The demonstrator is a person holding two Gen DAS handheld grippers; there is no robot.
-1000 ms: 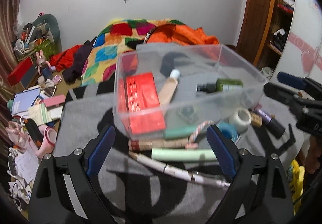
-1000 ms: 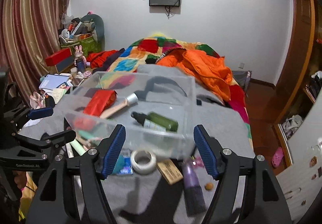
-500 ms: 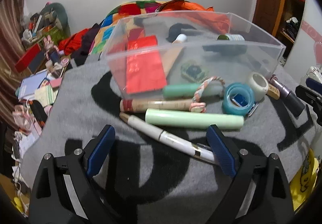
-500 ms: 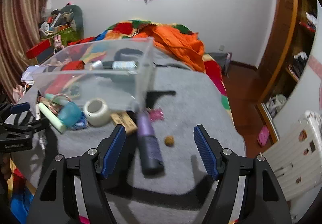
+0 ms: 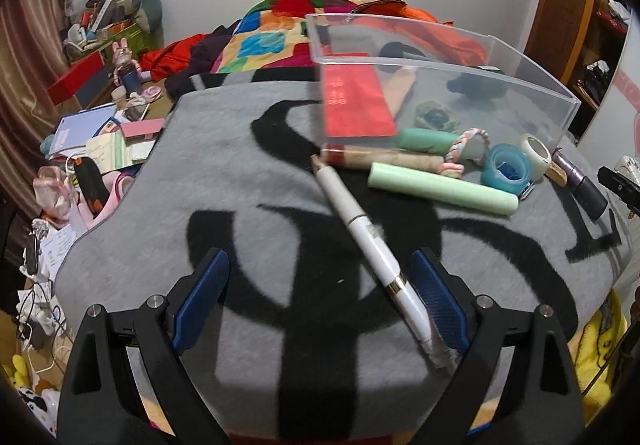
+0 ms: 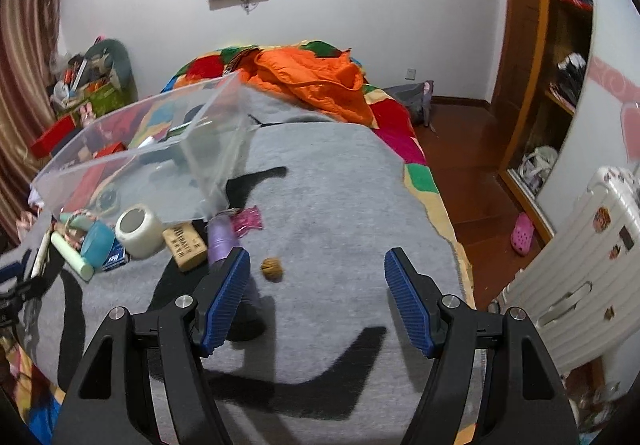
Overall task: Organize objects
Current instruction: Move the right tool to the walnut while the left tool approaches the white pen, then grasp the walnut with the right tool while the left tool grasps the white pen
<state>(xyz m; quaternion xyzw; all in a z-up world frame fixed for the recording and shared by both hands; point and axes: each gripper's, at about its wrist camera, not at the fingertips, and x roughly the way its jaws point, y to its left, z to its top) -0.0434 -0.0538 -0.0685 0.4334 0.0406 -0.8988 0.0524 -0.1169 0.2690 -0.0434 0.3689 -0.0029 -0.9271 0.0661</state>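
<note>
With both claws open and empty, the left claw [image 5: 318,301] has the white pen [image 5: 368,237] against its right pad, so closing off-centre could flick it off the blanket [image 5: 248,181], short of the bin [image 5: 440,57].

Clear glossy plastic bin [image 5: 440,57] on matt grey fuzzy cloth blanket [image 5: 240,205]

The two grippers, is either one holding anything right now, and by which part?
Nothing is held. The left gripper is open over the grey blanket, the white pen lying loose by one finger. The right gripper is open beside the purple bottle.
</note>
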